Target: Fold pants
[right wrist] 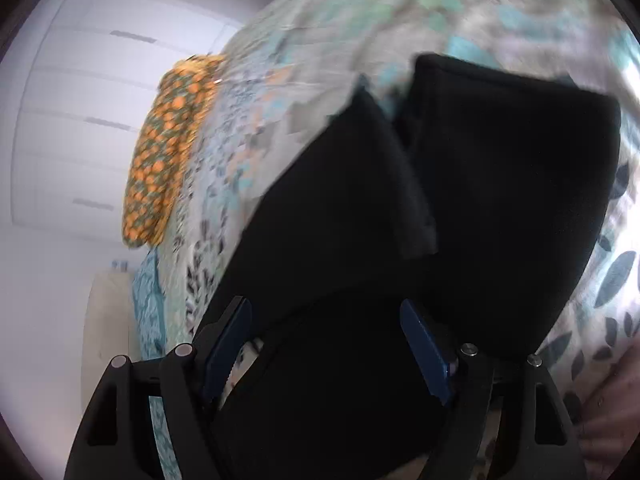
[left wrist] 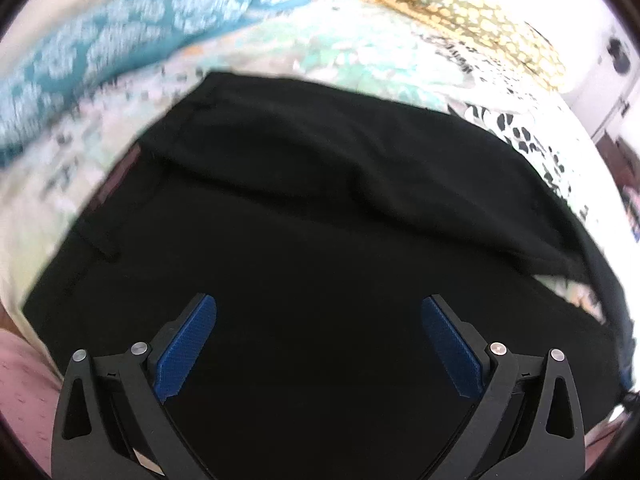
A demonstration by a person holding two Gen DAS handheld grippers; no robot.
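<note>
While both jaws are held spread, empty, the black pants (left wrist: 320,208) are seen ahead of the left gripper (left wrist: 319,346) and right gripper (right wrist: 326,346) on the bed (left wrist: 360,48). Soft, limp cloth is judged; an outer edge should be pinched.

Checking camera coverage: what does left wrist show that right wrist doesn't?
Left wrist only: the black pants spread wide with a long diagonal fold ridge, and a blue patterned cloth at upper left.

Right wrist only: white cabinet doors beyond the bed, and the pants' far ends as two separate dark panels with bedspread showing between them.

Both: the pants, the leaf-print bedspread, the orange-dotted cloth, and an open claw, left claw and right claw, over black fabric.
</note>
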